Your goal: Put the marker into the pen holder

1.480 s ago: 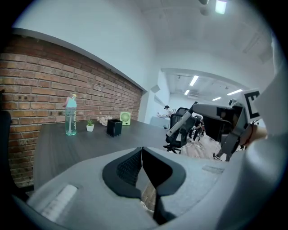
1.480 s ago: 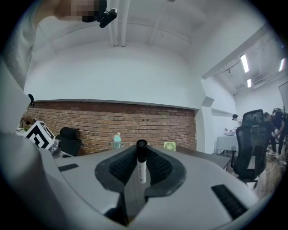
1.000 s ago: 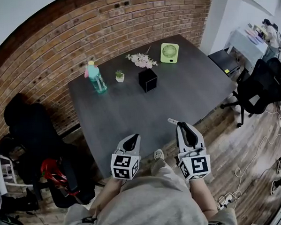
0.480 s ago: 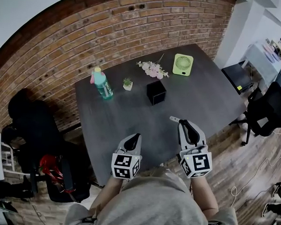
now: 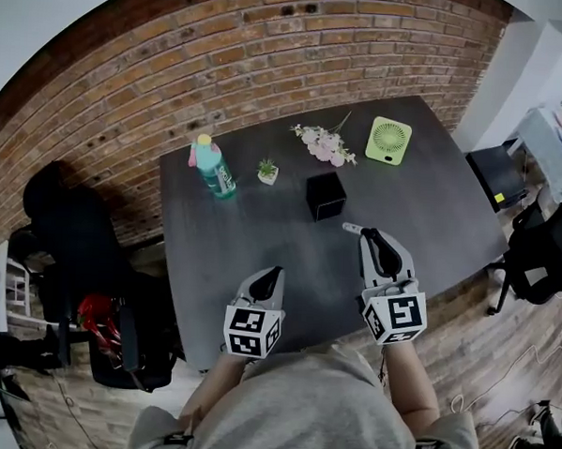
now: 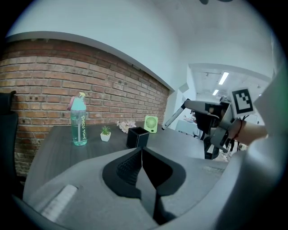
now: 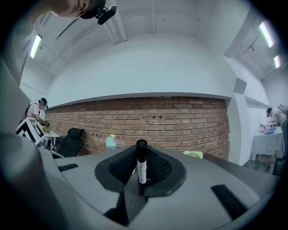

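My left gripper (image 5: 270,273) was empty, its jaws pressed together, well short of the pen holder (image 5: 326,195). My right gripper (image 5: 368,235) pinched the marker (image 7: 141,164) upright, nearer the pen holder and off to its right. Beyond the pen holder, on the table (image 5: 252,241), stood a plant (image 5: 267,171), flowers (image 5: 323,144) and a fan (image 5: 389,140).

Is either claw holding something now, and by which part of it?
The right claw holds the marker by its white barrel; its black end sticks out. The left claw is shut, empty.
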A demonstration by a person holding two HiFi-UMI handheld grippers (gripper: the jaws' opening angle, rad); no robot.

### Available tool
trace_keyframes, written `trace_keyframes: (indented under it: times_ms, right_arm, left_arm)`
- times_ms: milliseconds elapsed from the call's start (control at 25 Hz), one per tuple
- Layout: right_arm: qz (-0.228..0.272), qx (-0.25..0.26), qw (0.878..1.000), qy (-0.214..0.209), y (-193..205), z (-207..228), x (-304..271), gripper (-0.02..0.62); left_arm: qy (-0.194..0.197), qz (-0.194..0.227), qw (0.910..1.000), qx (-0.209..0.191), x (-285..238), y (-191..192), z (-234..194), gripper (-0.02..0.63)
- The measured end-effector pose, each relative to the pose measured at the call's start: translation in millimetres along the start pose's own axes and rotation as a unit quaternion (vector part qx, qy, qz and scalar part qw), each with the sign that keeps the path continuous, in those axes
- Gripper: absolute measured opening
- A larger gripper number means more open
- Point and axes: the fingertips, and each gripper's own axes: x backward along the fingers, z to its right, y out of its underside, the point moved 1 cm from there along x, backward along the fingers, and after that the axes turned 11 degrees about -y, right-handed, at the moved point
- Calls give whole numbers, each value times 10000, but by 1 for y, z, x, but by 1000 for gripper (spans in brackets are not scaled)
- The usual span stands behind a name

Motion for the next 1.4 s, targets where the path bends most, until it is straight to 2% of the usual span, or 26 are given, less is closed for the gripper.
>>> trace_keyframes:
  times_ms: [400, 920, 1400]
  right_arm:
    - [-116, -37, 9994, -339, 15, 39, -60, 66]
    - [-438, -148, 9968, -656, 54, 74, -119, 66]
    - [-995, -221, 9909, -884, 105, 81, -158, 66]
  left_arm:
    - [-422, -137, 9989, 159, -24, 1, -14, 18]
    - [-738, -268, 9966, 229, -47, 6, -18, 18]
    - [-1022, -401, 9934, 319, -55, 10, -30, 18]
